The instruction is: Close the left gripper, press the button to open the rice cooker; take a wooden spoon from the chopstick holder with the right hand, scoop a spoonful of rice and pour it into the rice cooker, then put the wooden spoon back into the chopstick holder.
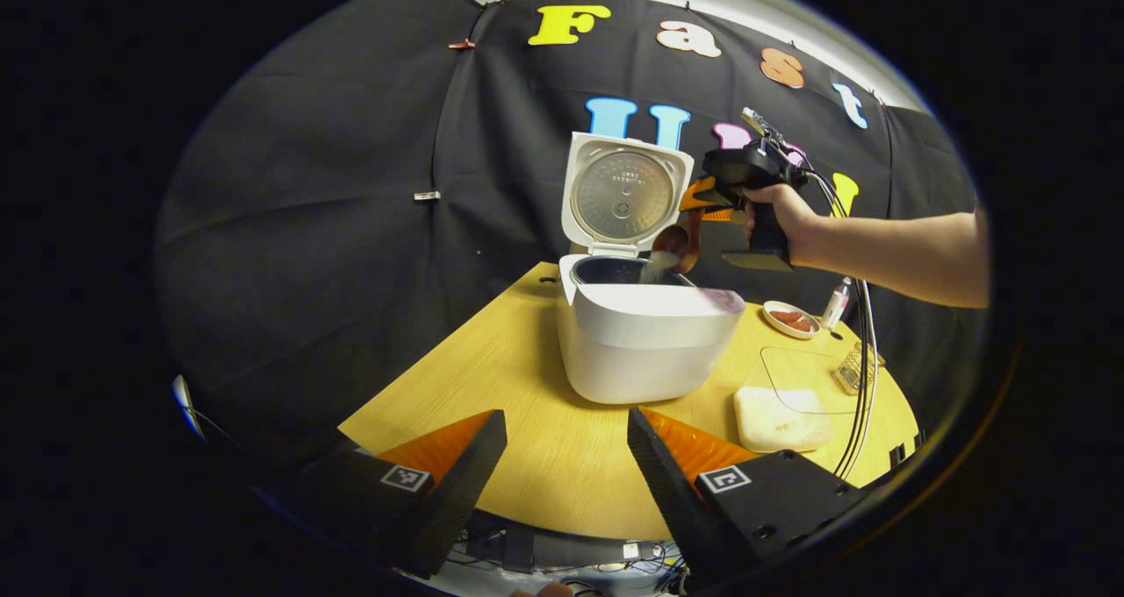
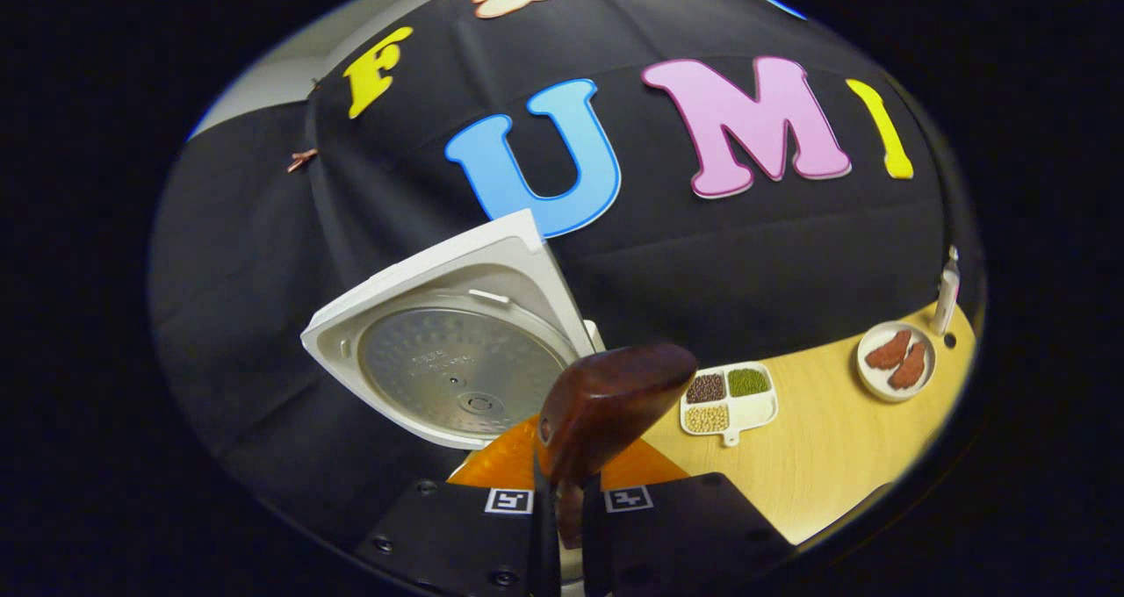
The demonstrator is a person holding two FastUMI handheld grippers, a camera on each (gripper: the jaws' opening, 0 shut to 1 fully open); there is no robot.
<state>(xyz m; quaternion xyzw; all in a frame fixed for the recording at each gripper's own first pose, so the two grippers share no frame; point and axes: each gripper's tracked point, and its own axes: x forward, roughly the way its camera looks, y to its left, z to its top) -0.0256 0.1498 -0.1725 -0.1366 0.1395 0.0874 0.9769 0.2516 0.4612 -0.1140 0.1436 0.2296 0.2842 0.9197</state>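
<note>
Rice cooker [image 1: 645, 338] near the tabletop's middle, lid already raised. Wooden spoon [image 1: 672, 244] is pinched by the right gripper [image 2: 562, 500], tipped, rice being poured into the pot. Left gripper [image 1: 566, 456] is held spread at the near edge; return to the holder remains.

a divided tray [image 2: 729, 399] of three kinds of dried beans sits on the wooden tabletop [image 2: 825, 456]. near it (toward the edge) a small plate [image 2: 896, 360] holds two reddish pieces, a white bottle [image 2: 947, 291] just beside.
</note>
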